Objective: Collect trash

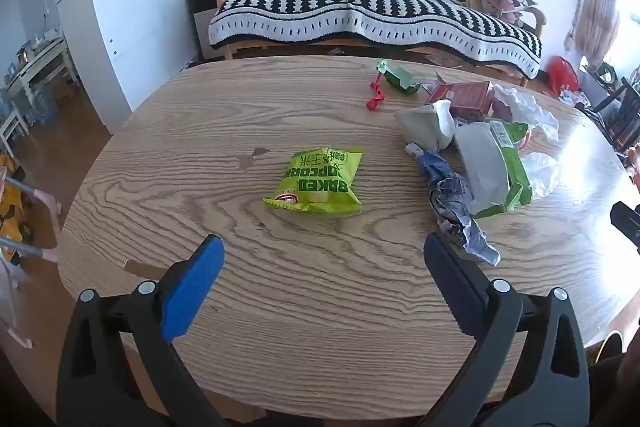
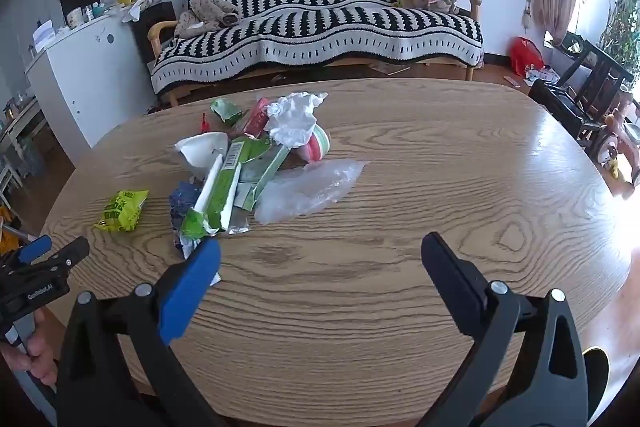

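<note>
A green popcorn bag (image 1: pixel 320 181) lies flat on the oval wooden table (image 1: pixel 280 307), straight ahead of my left gripper (image 1: pixel 322 247), which is open and empty above the near table edge. To its right a heap of trash holds a green-and-white carton (image 1: pixel 496 167), a crumpled blue wrapper (image 1: pixel 452 203), a red box (image 1: pixel 464 97) and clear plastic (image 1: pixel 536 115). My right gripper (image 2: pixel 320 251) is open too, with bare wood between its fingers. The heap (image 2: pixel 240 171), a clear plastic bag (image 2: pixel 308 191) and the popcorn bag (image 2: pixel 122 209) lie ahead and left of it.
A small red clip (image 1: pixel 376 95) and a green wrapper (image 1: pixel 398 77) lie at the table's far side. Beyond stand a sofa with a black-and-white throw (image 1: pixel 376 11) and a white cabinet (image 1: pixel 120 27). A hand holding the left gripper (image 2: pixel 36 267) shows at the right wrist view's left edge.
</note>
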`<action>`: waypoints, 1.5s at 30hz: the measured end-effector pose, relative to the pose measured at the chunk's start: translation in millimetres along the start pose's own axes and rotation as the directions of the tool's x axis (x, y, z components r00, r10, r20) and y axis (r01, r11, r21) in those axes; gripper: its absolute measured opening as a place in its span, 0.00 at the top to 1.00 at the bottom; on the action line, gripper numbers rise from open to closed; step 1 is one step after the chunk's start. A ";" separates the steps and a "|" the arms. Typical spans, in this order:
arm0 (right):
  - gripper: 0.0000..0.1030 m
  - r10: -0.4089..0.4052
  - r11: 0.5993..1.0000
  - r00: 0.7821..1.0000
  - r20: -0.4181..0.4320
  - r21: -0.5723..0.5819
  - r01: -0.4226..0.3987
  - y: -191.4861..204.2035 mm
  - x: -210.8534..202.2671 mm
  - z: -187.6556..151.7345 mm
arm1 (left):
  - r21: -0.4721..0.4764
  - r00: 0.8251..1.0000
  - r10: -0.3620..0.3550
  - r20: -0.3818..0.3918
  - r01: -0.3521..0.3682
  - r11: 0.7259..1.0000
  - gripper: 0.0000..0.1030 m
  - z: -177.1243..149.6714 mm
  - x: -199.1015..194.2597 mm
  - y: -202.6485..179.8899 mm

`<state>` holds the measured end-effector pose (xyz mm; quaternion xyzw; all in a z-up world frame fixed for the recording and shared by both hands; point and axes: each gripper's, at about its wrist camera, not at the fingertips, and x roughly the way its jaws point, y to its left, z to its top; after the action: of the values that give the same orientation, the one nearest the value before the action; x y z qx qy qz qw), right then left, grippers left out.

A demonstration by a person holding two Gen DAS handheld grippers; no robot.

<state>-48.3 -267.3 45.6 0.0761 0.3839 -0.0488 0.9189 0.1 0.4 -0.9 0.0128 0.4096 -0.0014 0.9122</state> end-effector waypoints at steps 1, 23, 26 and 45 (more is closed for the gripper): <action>0.05 -0.002 1.000 1.000 -0.007 0.001 0.002 -0.1 3.1 0.6 | 0.000 1.000 0.001 0.001 -0.001 1.000 0.05 0.1 -0.1 0.1; 0.05 -0.004 1.000 1.000 -0.013 0.001 0.004 -1.4 6.5 -0.1 | -0.008 1.000 0.002 -0.007 -0.002 1.000 0.05 -0.3 0.1 5.0; 0.05 -0.004 1.000 1.000 -0.012 0.001 0.004 -1.4 6.6 -0.2 | -0.006 1.000 0.003 -0.006 -0.003 1.000 0.05 -0.4 0.3 4.9; 0.05 -0.005 1.000 1.000 -0.013 0.004 0.005 -2.9 7.6 -0.6 | -0.006 1.000 0.004 -0.008 -0.004 1.000 0.05 -1.1 0.9 4.5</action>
<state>-43.8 -270.3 39.5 0.0772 0.3899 -0.0516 0.9162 -0.1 4.9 -2.2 0.0106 0.4132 0.0017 0.9106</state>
